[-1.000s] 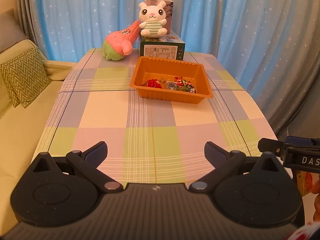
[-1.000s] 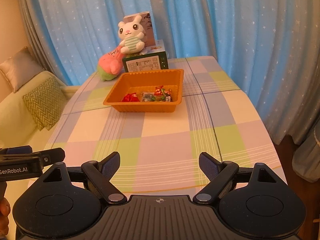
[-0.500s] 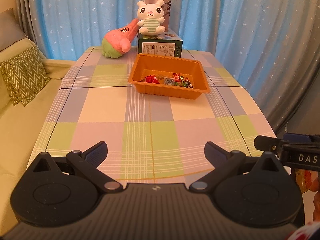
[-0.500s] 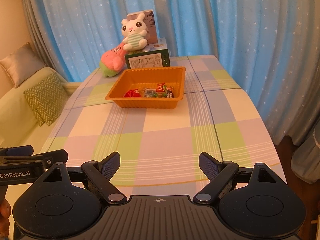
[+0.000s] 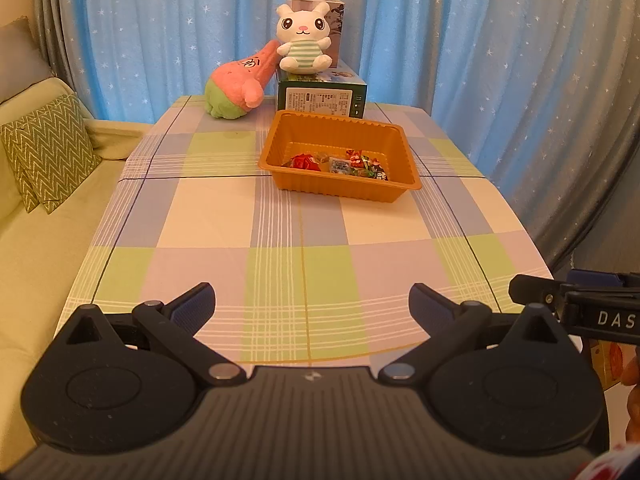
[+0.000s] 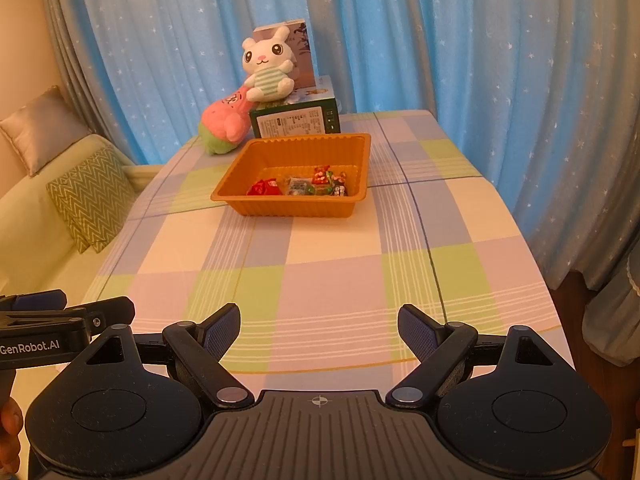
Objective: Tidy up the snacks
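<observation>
The snacks (image 5: 340,163) lie together inside the orange tray (image 5: 280,148), which stands in the upper middle of both frames on the checked worktop (image 5: 208,208), just in front of a green box (image 5: 320,100) with a white rabbit plush (image 5: 302,42) sitting on it. A pink plush (image 5: 238,84) lies to the left of the box.

The left hand-held gripper (image 5: 312,308) is released, its jaws wide apart with nothing between them, low in the frame near the worktop's front edge. The right hand-held gripper (image 6: 319,330) is also released and empty, in the same low place of its own view.

No snack lies loose on the cloth, so the task looks either finished or not started. If a wrapper must be sorted, it is better to come from above, take one small packet only, and keep the other gripper away from the tray rim.
</observation>
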